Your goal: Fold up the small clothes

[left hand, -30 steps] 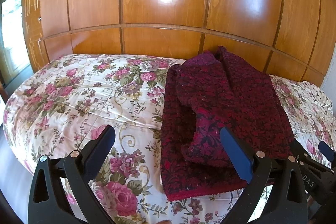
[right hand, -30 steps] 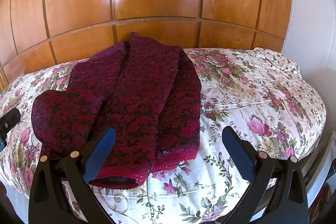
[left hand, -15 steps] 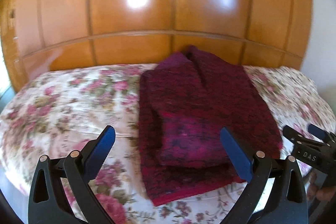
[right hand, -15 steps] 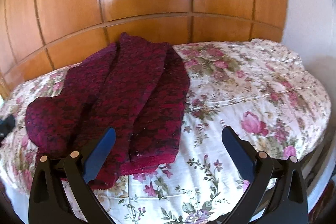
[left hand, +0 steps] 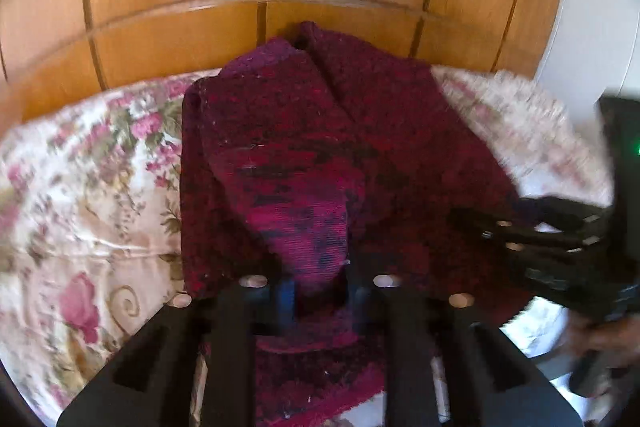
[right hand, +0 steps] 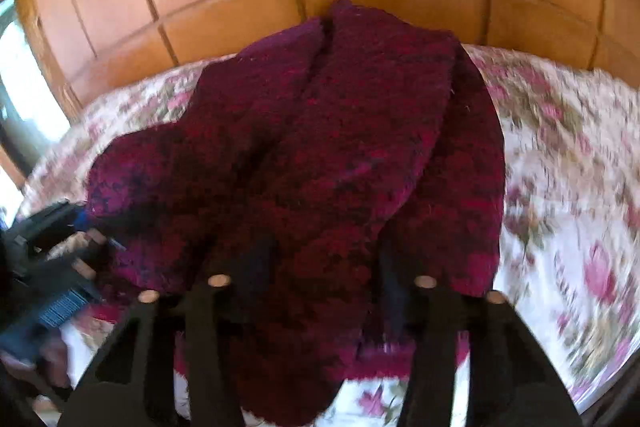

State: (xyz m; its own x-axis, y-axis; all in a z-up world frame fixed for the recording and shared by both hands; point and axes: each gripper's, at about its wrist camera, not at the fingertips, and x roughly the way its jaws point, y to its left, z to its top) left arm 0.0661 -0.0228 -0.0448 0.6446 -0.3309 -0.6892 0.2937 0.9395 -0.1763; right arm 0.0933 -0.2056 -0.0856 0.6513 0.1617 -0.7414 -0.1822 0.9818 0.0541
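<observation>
A dark red patterned knit garment [left hand: 320, 155] lies partly folded lengthwise on the floral bedspread [left hand: 88, 211], collar toward the headboard; it also shows in the right wrist view [right hand: 340, 155]. My left gripper [left hand: 318, 293] is closed to a narrow gap around the near end of the folded sleeve. My right gripper [right hand: 316, 287] has its jaws partly closed around the garment's near hem, cloth between them. The right gripper shows at the right of the left wrist view [left hand: 560, 247]; the left gripper shows at the left of the right wrist view [right hand: 52, 259].
A tall glossy wooden headboard [left hand: 280, 7] stands behind the bed. A white wall [left hand: 592, 27] is at the right. A bright window [right hand: 16, 95] is at the far left. The bedspread [right hand: 572, 187] extends to the garment's right.
Both grippers have moved forward and down onto the garment's near end. Their jaws have gone from wide open to nearly closed over the cloth.
</observation>
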